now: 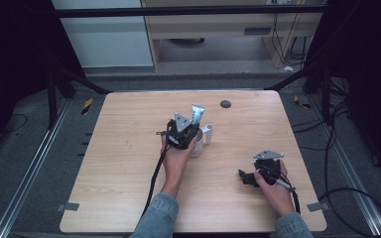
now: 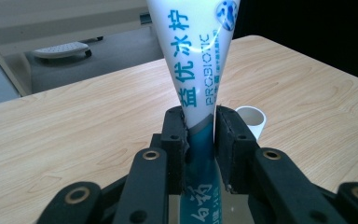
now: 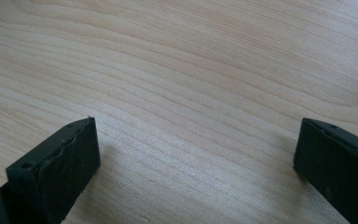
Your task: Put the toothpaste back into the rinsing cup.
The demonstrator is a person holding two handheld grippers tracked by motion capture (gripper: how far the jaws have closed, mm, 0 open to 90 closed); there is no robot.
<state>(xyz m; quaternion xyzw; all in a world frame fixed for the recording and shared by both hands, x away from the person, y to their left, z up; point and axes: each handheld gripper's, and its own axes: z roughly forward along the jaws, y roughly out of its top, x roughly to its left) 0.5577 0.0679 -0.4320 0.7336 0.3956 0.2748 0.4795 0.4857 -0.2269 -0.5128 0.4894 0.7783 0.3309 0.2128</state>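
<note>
Pale wooden surface here, square with rounded corners, a small dark disc near its far edge, grey carpet and metal floor rails around it, cables trailing at the right, a light cabinet beyond. Mid-surface, the left gripper clamps a white-and-teal tube, pads pressed on its lower body, tube standing upright over a white mug. Near the front right, the right gripper rests low over bare wood, jaws spread wide, nothing between them.
</note>
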